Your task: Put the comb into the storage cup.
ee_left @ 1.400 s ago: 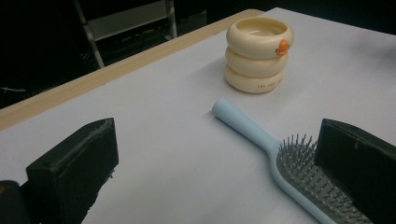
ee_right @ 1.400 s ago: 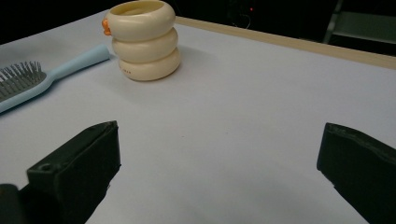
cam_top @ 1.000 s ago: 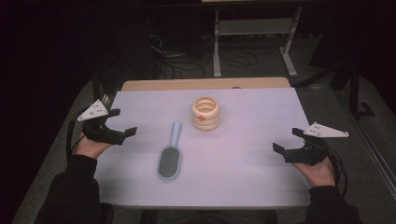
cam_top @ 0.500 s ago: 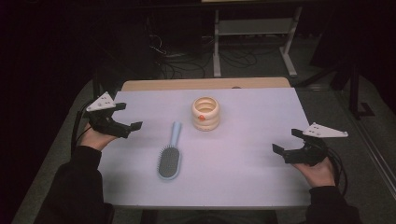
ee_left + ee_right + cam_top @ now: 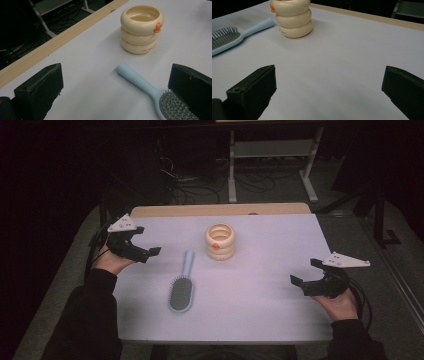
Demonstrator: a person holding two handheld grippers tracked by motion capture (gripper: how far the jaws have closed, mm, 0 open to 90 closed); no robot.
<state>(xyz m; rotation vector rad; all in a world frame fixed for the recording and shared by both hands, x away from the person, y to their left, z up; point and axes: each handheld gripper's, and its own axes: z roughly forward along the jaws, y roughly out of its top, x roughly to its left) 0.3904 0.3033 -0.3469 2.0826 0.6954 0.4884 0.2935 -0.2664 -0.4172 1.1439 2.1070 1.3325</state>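
Two grippers were held over a lilac table (image 5: 260, 310), as seen in the high view: the left gripper (image 5: 146, 253) near the table's left edge, the right gripper (image 5: 301, 283) toward the right edge, well apart from each other. Both sets of jaws were spread, with nothing between them. A brush (image 5: 182, 285) was laid left of centre, bristles up, its handle pointed toward the far side, and a holder (image 5: 220, 241) was stood just beyond it, near but not touching.

Detail lost from above was given by the left gripper view: the pale blue handle of the brush (image 5: 147, 87) was rounded at its end, and the grey bristles were partly hidden behind one jaw. The holder (image 5: 141, 30) was shown as three cream rings stacked into an open cup, with a small orange figure on the top ring and fine print on the bottom one.

In the right gripper view, bare table (image 5: 342, 62) was seen between the jaws, with the brush (image 5: 234, 38) and holder (image 5: 293, 18) far off at upper left.
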